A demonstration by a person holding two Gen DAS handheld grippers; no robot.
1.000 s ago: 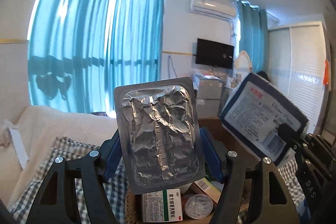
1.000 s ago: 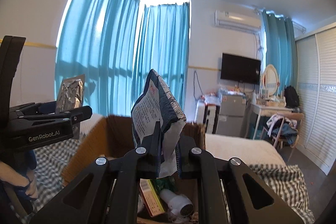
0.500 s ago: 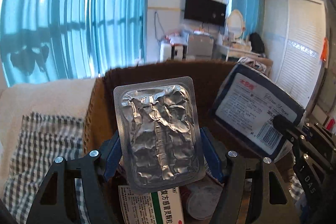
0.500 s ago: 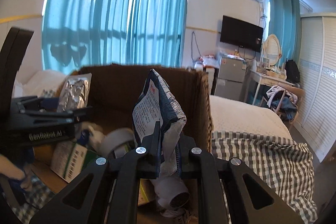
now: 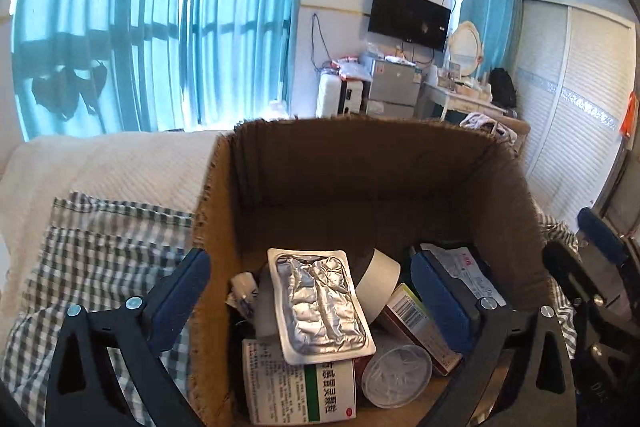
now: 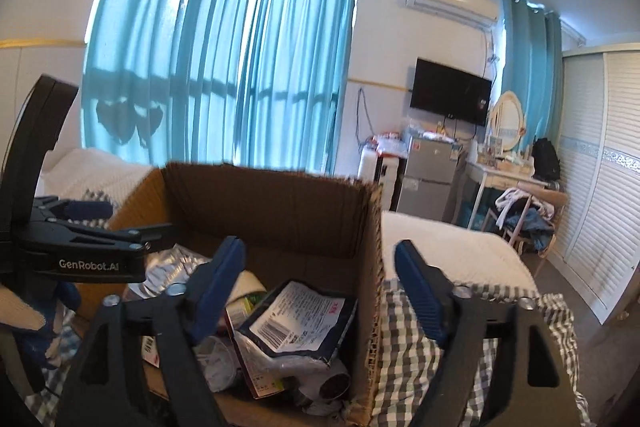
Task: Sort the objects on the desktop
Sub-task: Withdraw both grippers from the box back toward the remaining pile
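1. The left hand-held gripper (image 5: 308, 291) hangs over the open box (image 5: 360, 163). Its jaws are opening, near their widest, and nothing is pressed between them.
2. The foil pack (image 5: 320, 307) lies loose on the pile in the box, just below and between the left pads (image 5: 180, 291), touching neither. Its long axis runs from 11 o'clock to 5 o'clock in the left wrist view, roughly along the gripper's own line.
3. The right hand-held gripper (image 6: 320, 287) straddles the box's right wall (image 6: 370, 267): one finger is over the inside, the other over the checked cloth (image 6: 408, 347) at 3 o'clock. Its jaws are also opening, with nothing gripped.
4. The dark pouch (image 6: 296, 323) lies in the box at 6 o'clock from the right gripper's tips, label up, leaning on other items and close to the right wall.
5. A tape roll (image 5: 378, 283), a medicine carton (image 5: 300, 387) and a clear lid (image 5: 396, 375) lie around the foil pack.
6. Both items look delivered, so the next move probably starts with lifting both hands clear of the box. The left gripper is nearer the foil pack and the right nearer the pouch; neither needs to cross the other.
7. No unsorted item shows in either view, so which way the next one lies cannot be told.
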